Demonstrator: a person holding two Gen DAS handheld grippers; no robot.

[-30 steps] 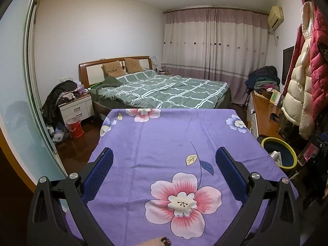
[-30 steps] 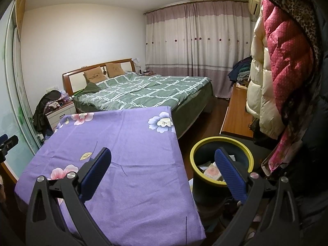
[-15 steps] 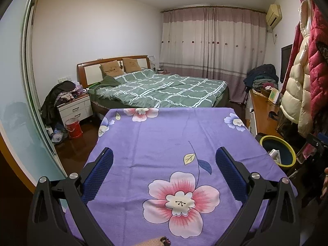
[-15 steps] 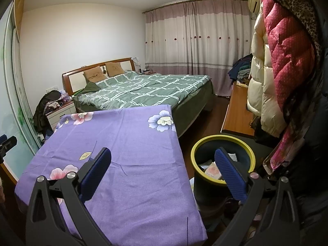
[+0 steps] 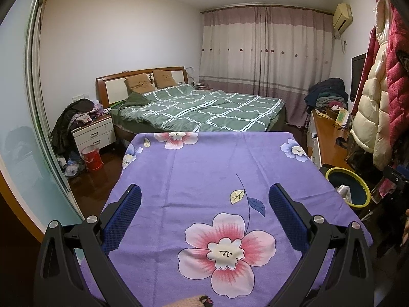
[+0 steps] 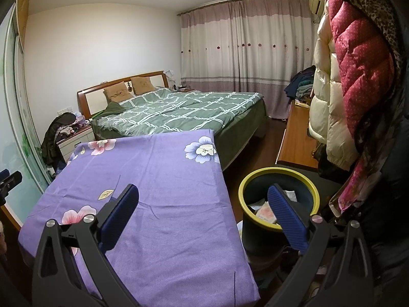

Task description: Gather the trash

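A dark bin with a yellow rim (image 6: 278, 174) stands on the floor right of the table and holds paper and wrapper trash (image 6: 265, 211). It also shows at the right edge of the left wrist view (image 5: 356, 179). My left gripper (image 5: 204, 199) is open and empty above the purple flowered tablecloth (image 5: 204, 163). My right gripper (image 6: 203, 198) is open and empty, held over the table's right edge, its right finger in front of the bin. No loose trash shows on the cloth.
A bed with a green checked cover (image 5: 204, 110) stands behind the table. A nightstand (image 5: 93, 134) and a red bucket (image 5: 92, 157) are at the left. A wooden desk (image 6: 297, 138) and hanging coats (image 6: 358, 76) line the right side.
Both views have shifted only slightly. The grippers stay open and empty. The bin sits a little lower and farther right in the left wrist view.
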